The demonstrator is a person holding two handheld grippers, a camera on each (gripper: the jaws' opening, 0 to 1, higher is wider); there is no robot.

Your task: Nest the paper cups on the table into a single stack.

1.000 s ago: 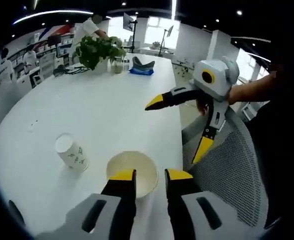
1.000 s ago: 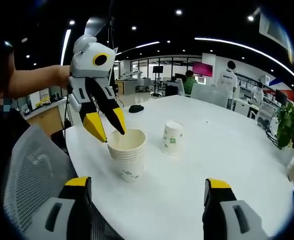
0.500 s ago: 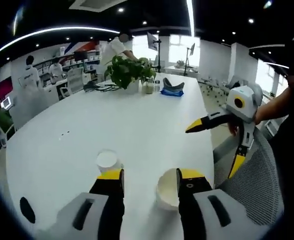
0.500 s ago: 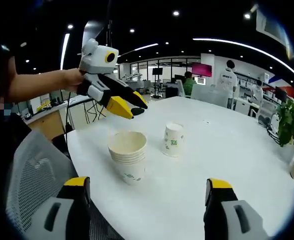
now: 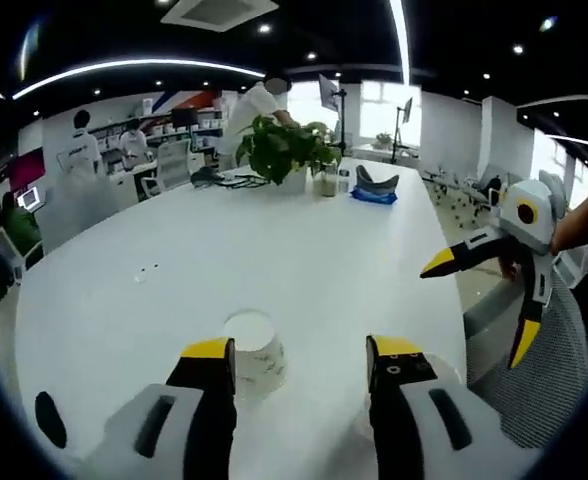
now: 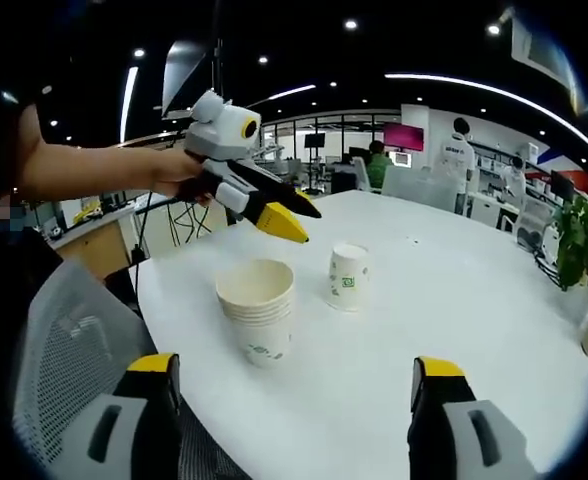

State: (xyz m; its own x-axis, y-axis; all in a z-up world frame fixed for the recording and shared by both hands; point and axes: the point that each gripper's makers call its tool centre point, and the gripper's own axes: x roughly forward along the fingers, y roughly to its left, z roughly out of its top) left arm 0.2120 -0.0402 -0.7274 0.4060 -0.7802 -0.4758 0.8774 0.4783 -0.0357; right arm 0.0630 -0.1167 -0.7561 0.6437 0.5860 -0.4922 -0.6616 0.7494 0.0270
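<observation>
A stack of several nested paper cups (image 6: 257, 312) stands near the table's edge, mouth up. A single paper cup (image 6: 347, 277) with a green print stands just beyond it, apart from it. My left gripper (image 6: 302, 222) hovers open above and between the two, pointing at the single cup. In the left gripper view that cup (image 5: 256, 347) sits close ahead between the open jaws of my left gripper (image 5: 302, 362), nearer the left one, with its flat white end up. My right gripper (image 6: 294, 375) is open and empty, short of the stack. It also hangs open (image 5: 482, 305) off the table's edge.
The round white table (image 5: 274, 250) carries a potted plant (image 5: 286, 150), small jars and a blue item (image 5: 374, 194) at its far side. A grey mesh chair (image 6: 64, 330) stands at the near edge. People work at desks beyond.
My left gripper has risen off the stack's rim and swung toward the single cup, which now lies between its jaws. The right gripper has held still, open.
</observation>
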